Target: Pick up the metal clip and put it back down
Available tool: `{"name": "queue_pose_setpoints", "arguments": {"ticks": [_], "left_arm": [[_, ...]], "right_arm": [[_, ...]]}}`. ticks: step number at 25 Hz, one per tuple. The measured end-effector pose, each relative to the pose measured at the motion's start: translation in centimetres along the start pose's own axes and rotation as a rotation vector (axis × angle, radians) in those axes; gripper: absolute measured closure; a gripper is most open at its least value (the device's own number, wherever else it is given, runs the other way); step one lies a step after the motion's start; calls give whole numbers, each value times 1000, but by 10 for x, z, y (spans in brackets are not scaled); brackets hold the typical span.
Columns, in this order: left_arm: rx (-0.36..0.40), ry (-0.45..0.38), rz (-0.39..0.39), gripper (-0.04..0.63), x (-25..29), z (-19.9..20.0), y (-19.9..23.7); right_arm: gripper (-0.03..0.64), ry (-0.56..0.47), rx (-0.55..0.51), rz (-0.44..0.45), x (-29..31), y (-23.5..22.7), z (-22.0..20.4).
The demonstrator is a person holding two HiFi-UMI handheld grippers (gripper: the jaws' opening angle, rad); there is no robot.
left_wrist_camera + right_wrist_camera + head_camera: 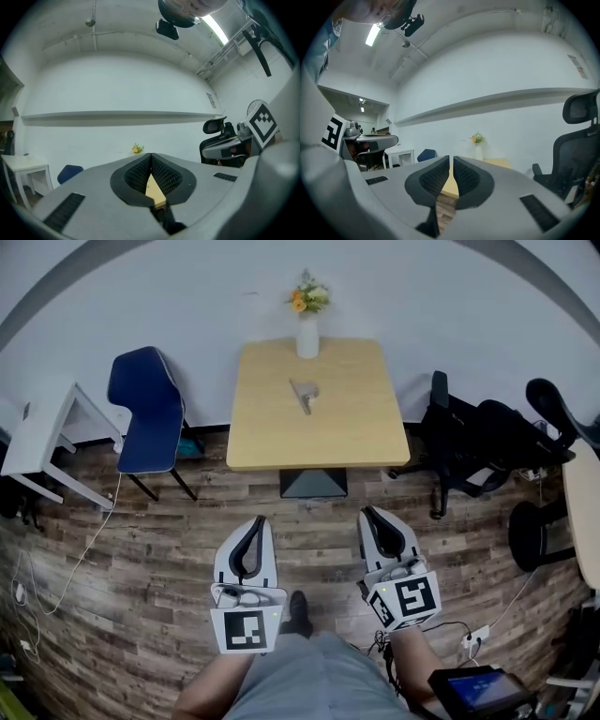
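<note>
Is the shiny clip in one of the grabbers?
No, the metal clip lies on the wooden table, near the white vase.

You are in an office room. You can see black office chairs (473, 442) on wheels, a small wooden table (347, 418) with a vase of flowers (307, 334), a blue chair (145, 413) and long ceiling lights (372, 34).

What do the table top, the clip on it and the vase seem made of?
Table top: pale wood or laminate, matte, even tan. Clip: probably metal, dull grey; too small to be sure. Vase: white, smooth, perhaps ceramic.
</note>
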State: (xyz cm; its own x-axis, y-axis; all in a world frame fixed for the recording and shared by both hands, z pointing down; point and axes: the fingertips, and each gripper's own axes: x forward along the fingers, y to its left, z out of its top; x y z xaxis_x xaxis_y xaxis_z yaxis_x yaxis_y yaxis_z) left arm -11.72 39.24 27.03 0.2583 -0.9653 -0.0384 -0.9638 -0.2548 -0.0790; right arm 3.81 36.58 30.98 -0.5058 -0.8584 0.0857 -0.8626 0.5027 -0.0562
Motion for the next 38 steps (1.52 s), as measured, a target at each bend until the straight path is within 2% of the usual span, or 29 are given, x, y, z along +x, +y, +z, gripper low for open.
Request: {"name": "queue_pose_setpoints", "arguments": {"ticks": [7,17,31,38], "left_arm": [[-4,-14,-20,578,46,-2,33],[-24,44,-45,578,106,-35,40],[14,106,-21,578,236,-52,36],[53,87,5,578,301,-35,34]], "right_arm": [[563,-25,-1,-27,51,-13,14],[563,11,19,-30,107,-47,0],[563,35,60,-2,209,-145,0],[563,15,78,47,259,-185,14]]}}
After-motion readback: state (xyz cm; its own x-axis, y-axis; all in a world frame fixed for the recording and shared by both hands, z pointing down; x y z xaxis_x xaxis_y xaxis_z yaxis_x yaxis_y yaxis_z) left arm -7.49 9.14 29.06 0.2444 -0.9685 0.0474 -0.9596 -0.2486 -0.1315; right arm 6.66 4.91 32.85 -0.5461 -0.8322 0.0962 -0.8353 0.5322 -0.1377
